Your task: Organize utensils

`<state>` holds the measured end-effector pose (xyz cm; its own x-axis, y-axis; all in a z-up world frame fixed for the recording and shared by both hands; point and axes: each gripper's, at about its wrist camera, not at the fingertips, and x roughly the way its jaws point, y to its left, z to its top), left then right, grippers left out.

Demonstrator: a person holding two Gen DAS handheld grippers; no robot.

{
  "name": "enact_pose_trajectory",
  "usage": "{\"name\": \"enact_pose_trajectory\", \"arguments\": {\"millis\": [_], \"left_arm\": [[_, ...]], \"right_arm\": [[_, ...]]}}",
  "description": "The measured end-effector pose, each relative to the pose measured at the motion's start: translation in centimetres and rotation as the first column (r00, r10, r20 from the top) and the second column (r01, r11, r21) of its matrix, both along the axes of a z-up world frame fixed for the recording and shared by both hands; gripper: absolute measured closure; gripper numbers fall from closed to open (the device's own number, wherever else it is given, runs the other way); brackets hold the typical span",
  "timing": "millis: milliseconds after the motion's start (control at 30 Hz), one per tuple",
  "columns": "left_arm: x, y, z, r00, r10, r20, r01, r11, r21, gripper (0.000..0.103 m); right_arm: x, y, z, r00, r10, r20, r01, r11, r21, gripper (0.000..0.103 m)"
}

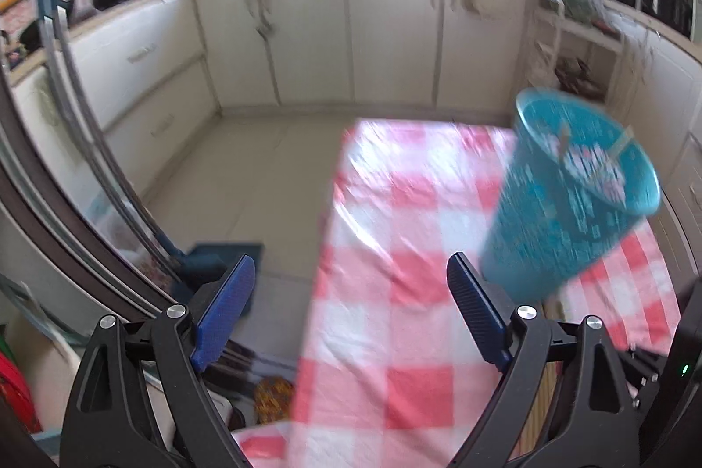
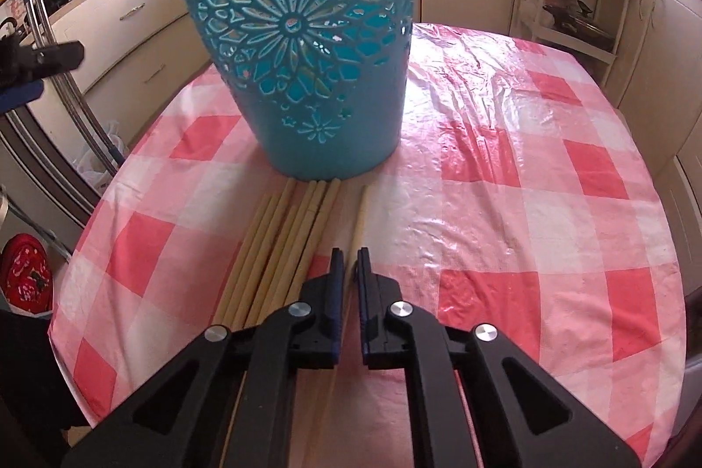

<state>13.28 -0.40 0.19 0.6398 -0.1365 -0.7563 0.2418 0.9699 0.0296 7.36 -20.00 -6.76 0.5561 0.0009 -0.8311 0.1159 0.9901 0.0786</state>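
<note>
left gripper [image 1: 351,310]: wide open, holds nothing; hangs over the table's left edge, floor [image 1: 245,178] below its left finger.
table [image 2: 526,161]: red-white check cloth; left and near edges show in the right view, and a wide bare stretch lies right of the basket.
chopsticks [image 2: 281,248]: bundle lying flat, far tips touching or just under the basket base; near ends cut off behind the gripper body.
single chopstick [image 2: 360,218]: just right of the bundle, runs into the right jaws.
basket [image 2: 302,42]: teal, cut-out flower pattern, upright mid-table; rim cut off at top of the right view. Blurred in the left view; a few sticks inside, hard to make out.
right gripper [image 2: 349,262]: nearly closed, narrow gap; the single chopstick sits between the fingers, can't tell if clamped.
cabinets [image 1: 395,29]: ring the room beyond the table.
</note>
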Motion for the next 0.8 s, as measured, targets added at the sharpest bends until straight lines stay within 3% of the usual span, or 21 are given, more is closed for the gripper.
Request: {"name": "enact_pose_trajectory", "arguments": {"millis": [167, 367, 500, 800], "left_arm": [[-2.3, -3.7, -5.3, 0.975, -0.115, -0.188, 0.119, 0.993, 0.011, 0.018], [-3.4, -6.1, -7.7, 0.962, -0.135, -0.237, 0.147, 0.989, 0.034, 0.018], [-2.9, -6.4, -8.6, 0.950, -0.128, -0.284, 0.129, 0.992, -0.017, 0.018], [-3.3, -7.9, -9.1, 0.948, -0.147, -0.282, 0.155, 0.988, 0.008, 0.018]], "right_arm": [[-2.6, -1.2, 0.2, 1.000, 0.008, -0.008, -0.008, 1.000, 0.006, 0.097], [-3.6, -2.6, 0.1, 0.999, -0.032, 0.017, 0.030, 0.997, 0.077, 0.097], [-3.7, -2.5, 0.0, 0.999, -0.028, 0.033, 0.025, 0.996, 0.087, 0.097], [-3.7, -3.1, 0.0, 0.999, -0.023, 0.041, 0.019, 0.995, 0.098, 0.097]]}}
